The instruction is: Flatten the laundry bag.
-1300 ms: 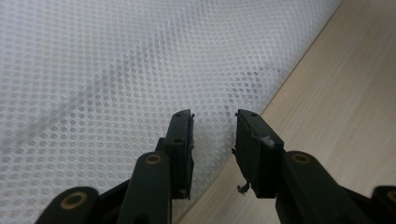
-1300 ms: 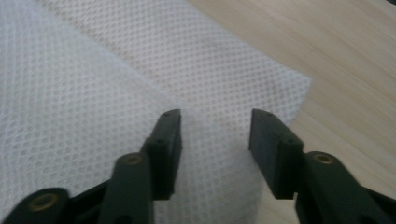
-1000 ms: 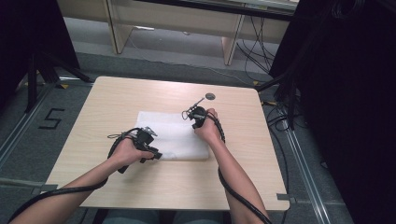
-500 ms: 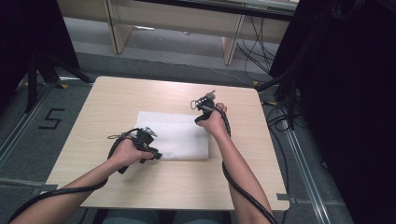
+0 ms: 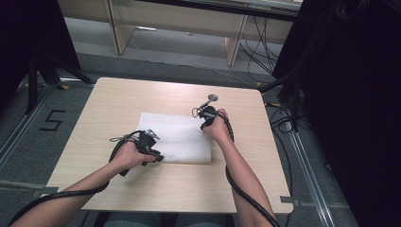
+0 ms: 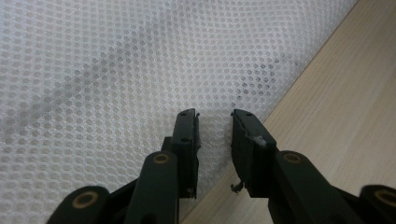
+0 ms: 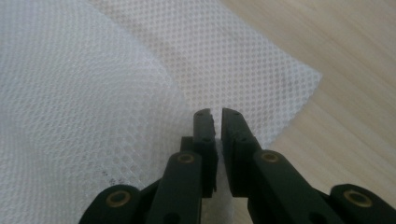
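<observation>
A white mesh cloth lies folded flat on the middle of the wooden table. My left gripper is at the cloth's near left edge. In the left gripper view its jaws have just been closing but still stand apart over the cloth's edge, without pressing on it. My right gripper is at the cloth's far right corner. In the right gripper view its jaws have just been closing and are nearly together on the cloth, whose upper layer curls up to their left.
Bare wood surrounds the cloth on all sides. Black cables trail from both grippers off the near edge. Dark equipment stands to the right of the table, and a wooden shelf unit stands behind it.
My right gripper swung toward the table's far side half a second ago and has come back onto the cloth's far right corner. The left gripper has stayed in place.
</observation>
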`<act>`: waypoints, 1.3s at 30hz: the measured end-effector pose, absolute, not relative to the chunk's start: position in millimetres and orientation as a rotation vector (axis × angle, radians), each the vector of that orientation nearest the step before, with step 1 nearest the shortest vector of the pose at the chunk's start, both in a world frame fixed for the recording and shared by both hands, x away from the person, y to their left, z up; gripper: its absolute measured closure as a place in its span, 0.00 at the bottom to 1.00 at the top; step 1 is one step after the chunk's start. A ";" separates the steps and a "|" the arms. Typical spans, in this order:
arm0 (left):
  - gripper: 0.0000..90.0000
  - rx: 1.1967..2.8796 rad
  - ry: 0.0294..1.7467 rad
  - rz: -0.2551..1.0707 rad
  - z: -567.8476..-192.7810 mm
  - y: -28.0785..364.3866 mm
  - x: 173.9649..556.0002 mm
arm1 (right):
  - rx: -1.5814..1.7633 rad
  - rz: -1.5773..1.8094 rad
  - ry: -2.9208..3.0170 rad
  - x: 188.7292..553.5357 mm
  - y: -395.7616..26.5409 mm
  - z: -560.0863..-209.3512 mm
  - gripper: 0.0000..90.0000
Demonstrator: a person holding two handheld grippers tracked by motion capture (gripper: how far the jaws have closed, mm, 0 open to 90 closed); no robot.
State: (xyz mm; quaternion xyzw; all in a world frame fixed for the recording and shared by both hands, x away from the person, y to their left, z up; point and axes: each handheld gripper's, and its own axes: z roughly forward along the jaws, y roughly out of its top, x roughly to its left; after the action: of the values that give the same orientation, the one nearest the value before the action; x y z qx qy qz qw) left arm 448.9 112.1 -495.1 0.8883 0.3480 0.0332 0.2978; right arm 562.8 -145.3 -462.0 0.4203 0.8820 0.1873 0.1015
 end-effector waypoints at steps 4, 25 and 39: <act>0.81 2.351 0.943 0.074 -495.2 112.7 449.3 | 1.178 0.613 2.626 558.3 -143.4 -448.6 0.97; 0.89 2.310 0.983 0.133 -497.5 111.6 444.5 | 0.778 0.999 2.758 450.9 -135.8 -392.4 0.98; 0.82 2.202 1.001 0.176 -482.1 126.8 432.3 | 0.676 0.988 2.916 409.4 -132.3 -424.6 0.98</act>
State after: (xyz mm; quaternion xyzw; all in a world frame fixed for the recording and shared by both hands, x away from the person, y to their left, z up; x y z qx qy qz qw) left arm 432.3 126.8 -482.1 0.8504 0.3864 0.0681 0.3505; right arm 409.4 -132.3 -424.6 0.2145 0.9251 0.3134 -0.0052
